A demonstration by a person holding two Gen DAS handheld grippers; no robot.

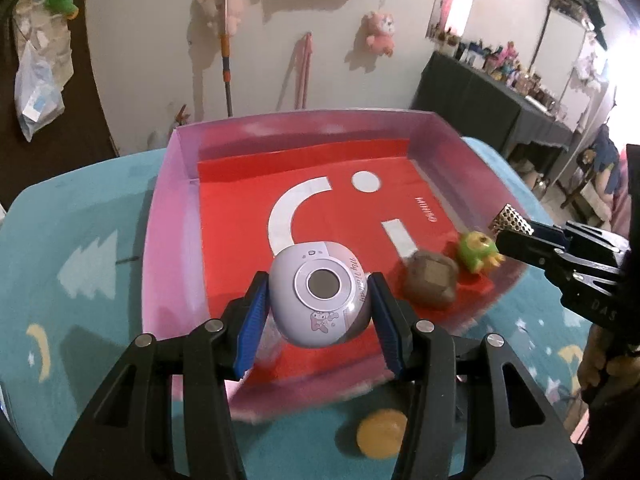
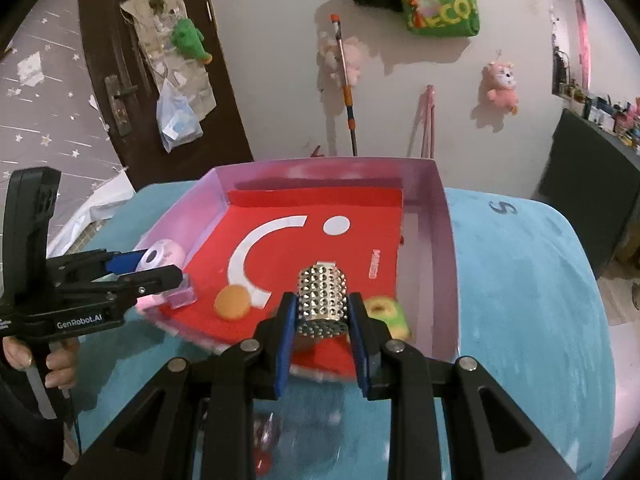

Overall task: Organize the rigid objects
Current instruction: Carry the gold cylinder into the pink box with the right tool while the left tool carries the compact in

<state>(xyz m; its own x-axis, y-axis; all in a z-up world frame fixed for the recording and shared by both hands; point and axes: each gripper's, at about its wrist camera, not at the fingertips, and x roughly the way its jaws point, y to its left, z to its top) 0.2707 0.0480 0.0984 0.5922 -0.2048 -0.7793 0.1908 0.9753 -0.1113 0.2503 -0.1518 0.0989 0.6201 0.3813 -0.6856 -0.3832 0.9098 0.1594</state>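
Note:
My left gripper [image 1: 320,296] is shut on a lilac rounded case [image 1: 318,294] with a round window, held over the near left part of the pink box [image 1: 172,216] with a red floor. My right gripper [image 2: 322,312] is shut on a perforated metal cylinder [image 2: 322,300], held over the box's near right part. In the left wrist view the cylinder [image 1: 510,220] shows at the right, above a green toy [image 1: 476,250]. A brown lump [image 1: 430,280] lies in the box. The right wrist view shows the left gripper [image 2: 160,268] with the case [image 2: 160,256].
An orange disc [image 1: 382,432] lies near the box's front edge; it also shows in the right wrist view [image 2: 232,302]. A small pink clear cube [image 2: 182,294] sits by the left gripper. The box stands on a teal cloth [image 2: 520,280]. Clear objects [image 2: 280,436] lie under my right gripper.

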